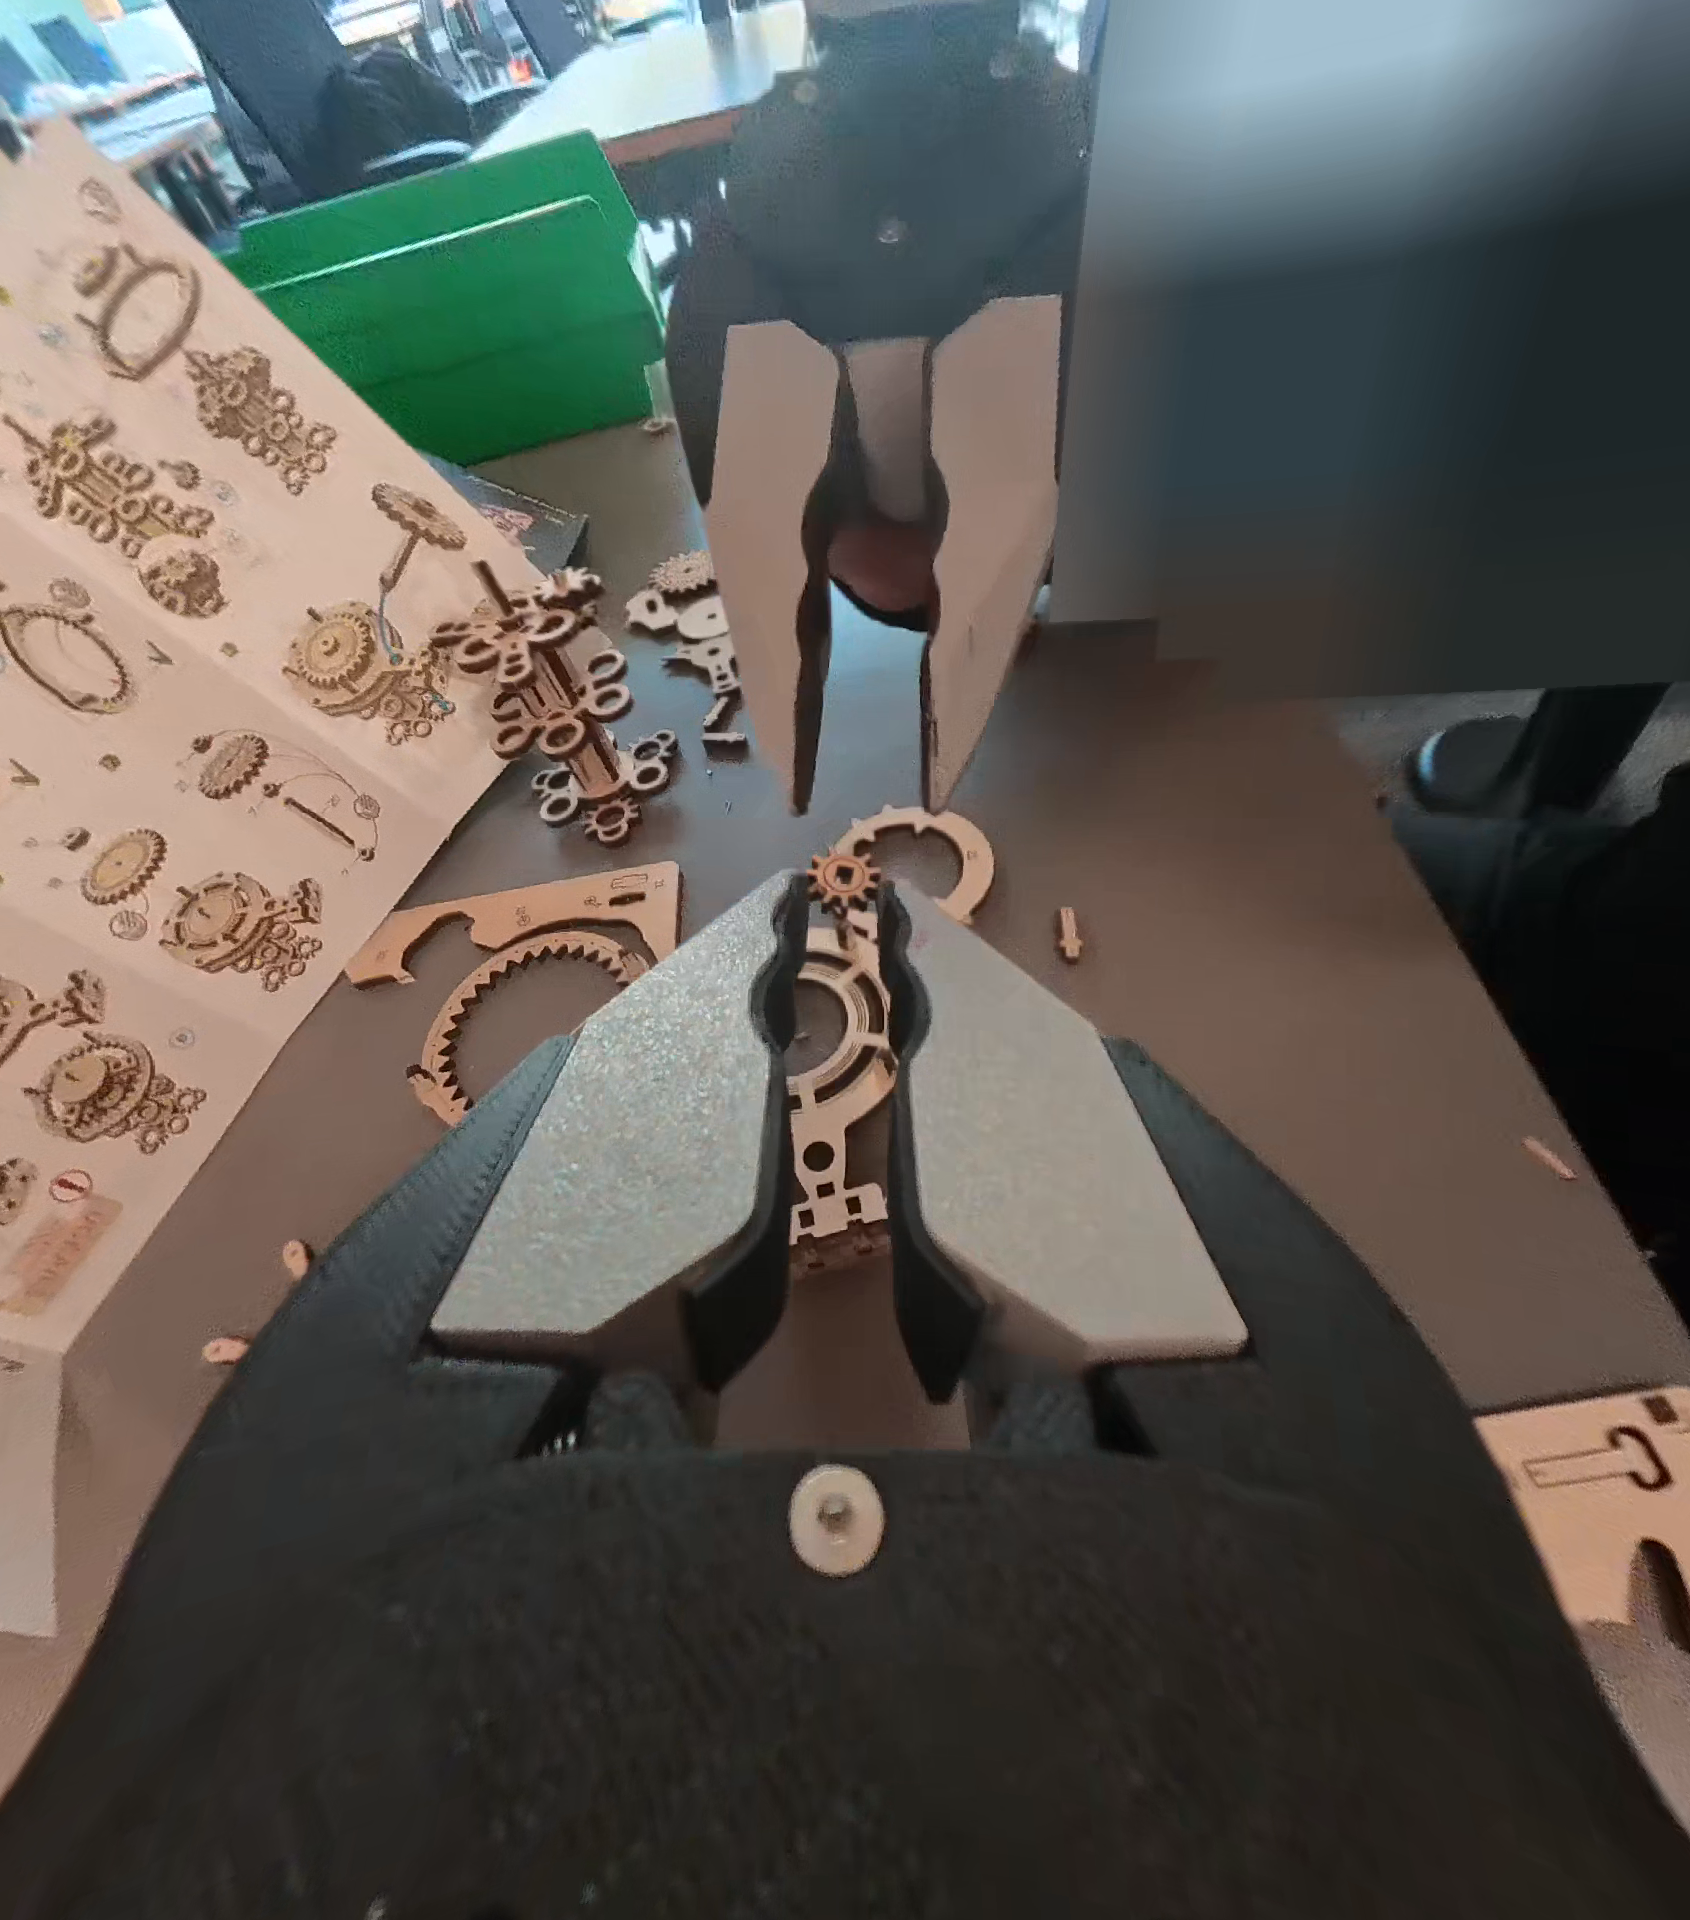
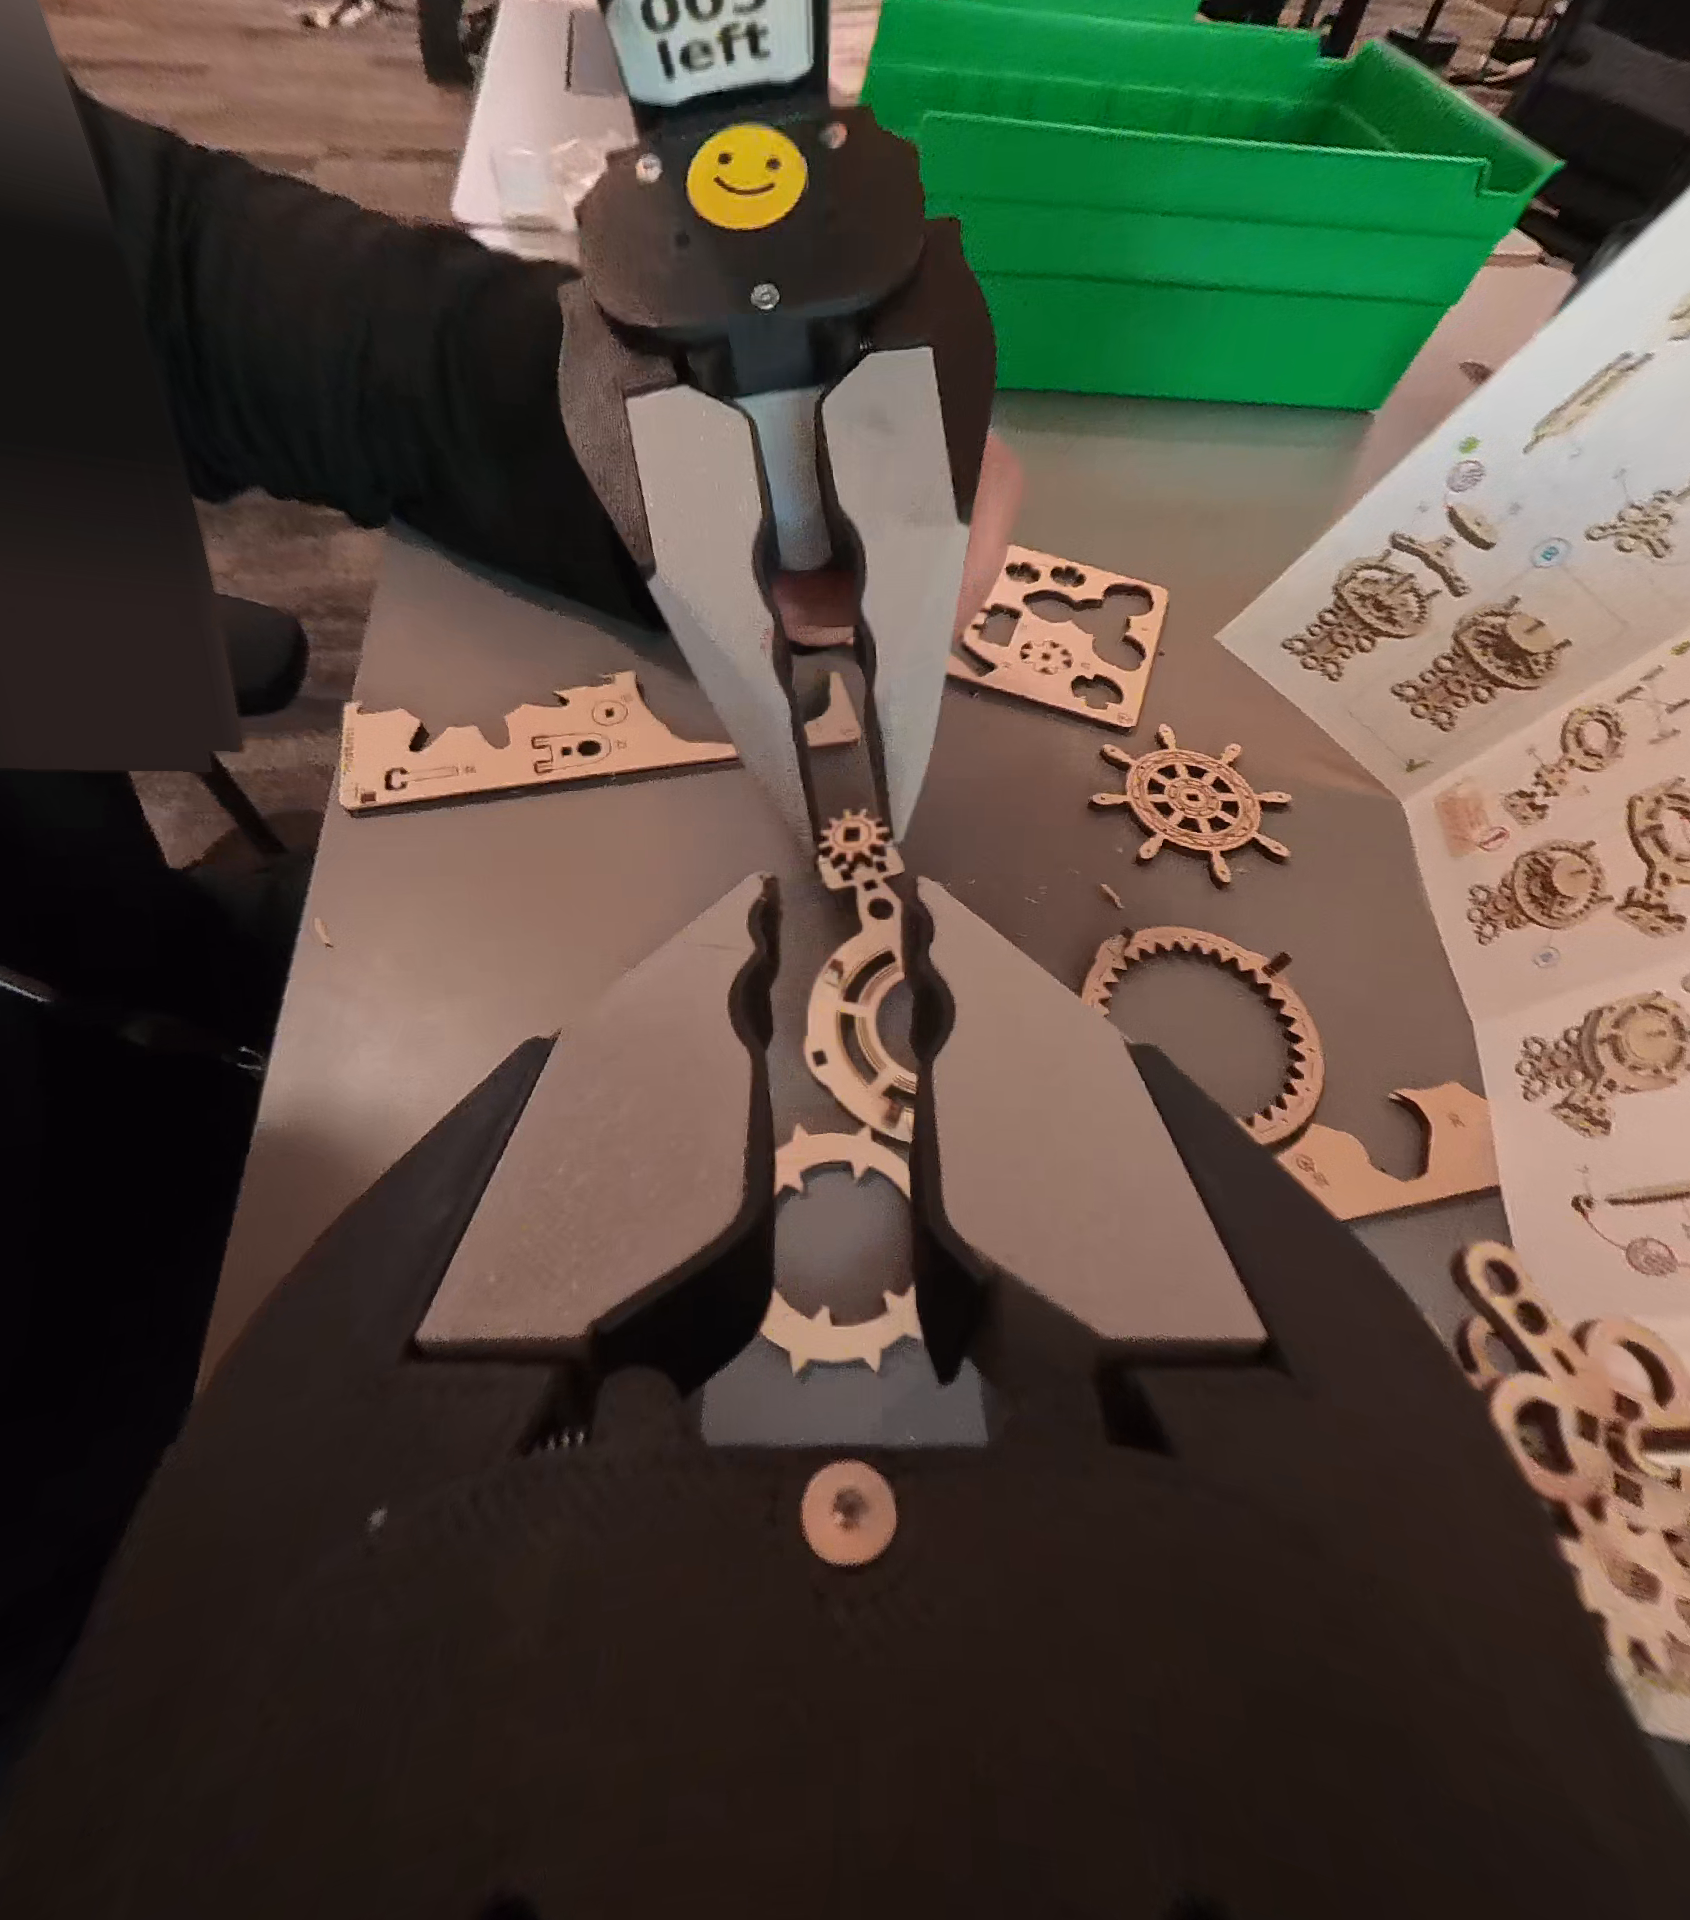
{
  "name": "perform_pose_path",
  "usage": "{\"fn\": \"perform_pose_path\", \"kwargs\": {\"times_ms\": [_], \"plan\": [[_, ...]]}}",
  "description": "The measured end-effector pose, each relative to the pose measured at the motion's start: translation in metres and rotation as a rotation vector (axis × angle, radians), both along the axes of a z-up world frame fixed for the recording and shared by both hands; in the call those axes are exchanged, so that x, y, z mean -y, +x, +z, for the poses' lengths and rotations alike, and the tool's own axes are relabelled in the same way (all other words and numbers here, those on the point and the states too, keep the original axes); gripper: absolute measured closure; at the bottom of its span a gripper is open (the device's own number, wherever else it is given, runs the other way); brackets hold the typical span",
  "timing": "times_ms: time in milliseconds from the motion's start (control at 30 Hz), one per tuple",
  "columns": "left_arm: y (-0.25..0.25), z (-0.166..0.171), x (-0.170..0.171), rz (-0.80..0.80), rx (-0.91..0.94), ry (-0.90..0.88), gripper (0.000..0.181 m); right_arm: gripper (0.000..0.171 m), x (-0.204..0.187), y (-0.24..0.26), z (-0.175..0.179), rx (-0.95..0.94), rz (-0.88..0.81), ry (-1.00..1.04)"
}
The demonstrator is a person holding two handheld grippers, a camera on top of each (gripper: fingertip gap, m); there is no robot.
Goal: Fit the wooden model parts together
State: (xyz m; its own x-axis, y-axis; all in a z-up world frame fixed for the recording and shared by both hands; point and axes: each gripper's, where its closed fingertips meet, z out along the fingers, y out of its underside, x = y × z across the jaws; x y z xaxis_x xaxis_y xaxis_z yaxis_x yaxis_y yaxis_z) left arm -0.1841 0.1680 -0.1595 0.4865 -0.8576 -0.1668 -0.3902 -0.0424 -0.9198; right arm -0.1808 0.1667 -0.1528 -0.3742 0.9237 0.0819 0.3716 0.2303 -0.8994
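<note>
On the grey table (image 2: 529, 935), between two facing tools, the left gripper (image 1: 842, 891) pinches a small toothed wooden gear (image 1: 842, 883) above a flat laser-cut ring frame (image 2: 856, 1023). The right gripper (image 2: 841, 888) hangs parted and empty. Nearby lie a spiked plywood ring (image 2: 836, 1262), ship's wheel (image 2: 1189, 800), instruction sheet (image 1: 124, 675) and green bins (image 2: 1194, 218).

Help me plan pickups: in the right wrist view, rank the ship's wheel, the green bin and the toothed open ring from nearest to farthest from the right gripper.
1. Toothed open ring: on the table between the right gripper's fingers, behind the tips.
2. Ship's wheel: ahead, to the right.
3. Green bin: far back, right.
</note>
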Motion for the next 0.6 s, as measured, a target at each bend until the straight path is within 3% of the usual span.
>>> {"fn": "perform_pose_path", "kwargs": {"times_ms": [133, 600], "plan": [[0.002, -0.006, 0.002, -0.011, -0.048, 0.009, 0.171, 0.15, 0.002, -0.002, -0.016, 0.044, -0.001, 0.09], [0.019, -0.051, 0.032, -0.137, -0.229, -0.224, 0.171, 0.153, 0.029, 0.045, -0.075, 0.423, 0.202, 0.224]]}}
